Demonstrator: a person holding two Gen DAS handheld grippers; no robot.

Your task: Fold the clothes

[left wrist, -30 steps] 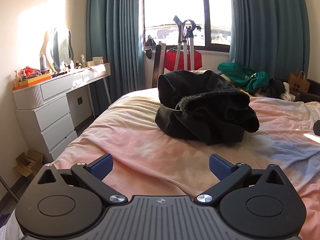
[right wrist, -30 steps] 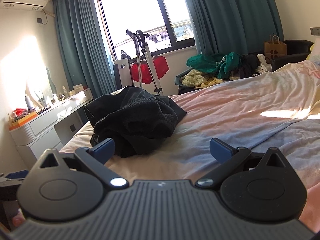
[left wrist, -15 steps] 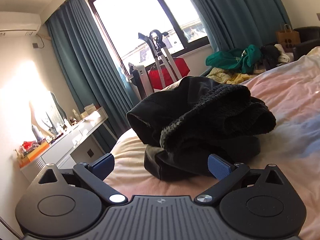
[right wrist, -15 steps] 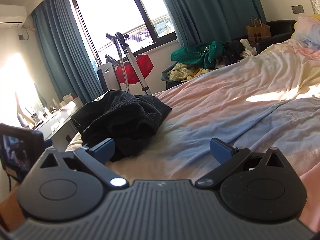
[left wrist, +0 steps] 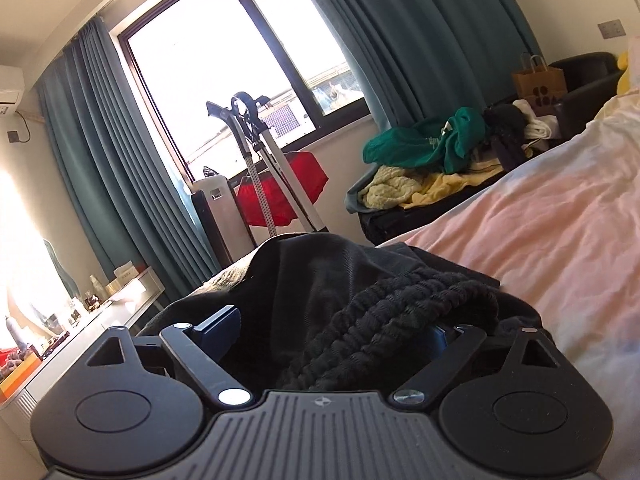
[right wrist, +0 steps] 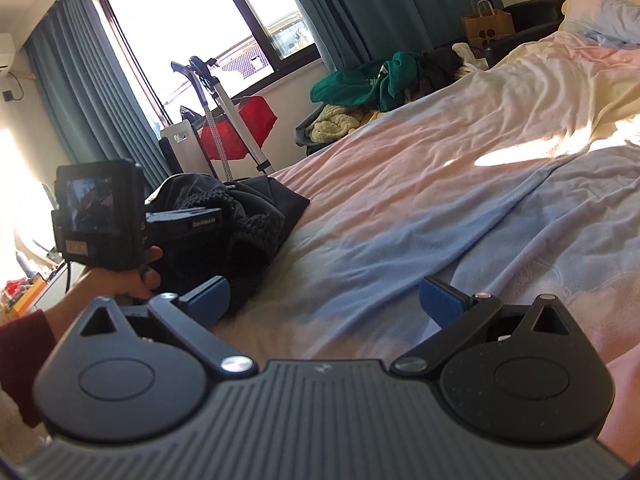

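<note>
- A heap of black clothes [left wrist: 360, 304] is lying crumpled at the near left corner of the bed [left wrist: 560, 248], on its pink, yellow and blue sheet; a chunky black knit [left wrist: 400, 320] is sitting on top of smoother dark fabric.
- The left gripper [left wrist: 332, 330] is pushing into the heap, and its jaws are closing with the knit bunched between them; the blue pads are not visibly pressing on it yet, and the right-hand pad is mostly hidden by the wool.
- A hand [right wrist: 132, 276] in a dark red sleeve [right wrist: 24, 344] is holding that gripper by its handle.
- The right gripper [right wrist: 328, 300] is hovering just beside the heap over bare sheet, its fingers standing wide apart with nothing between them.
- More clothes, green and yellow, are piling on a dark chair [right wrist: 360, 116] beside the window [right wrist: 200, 28].
</note>
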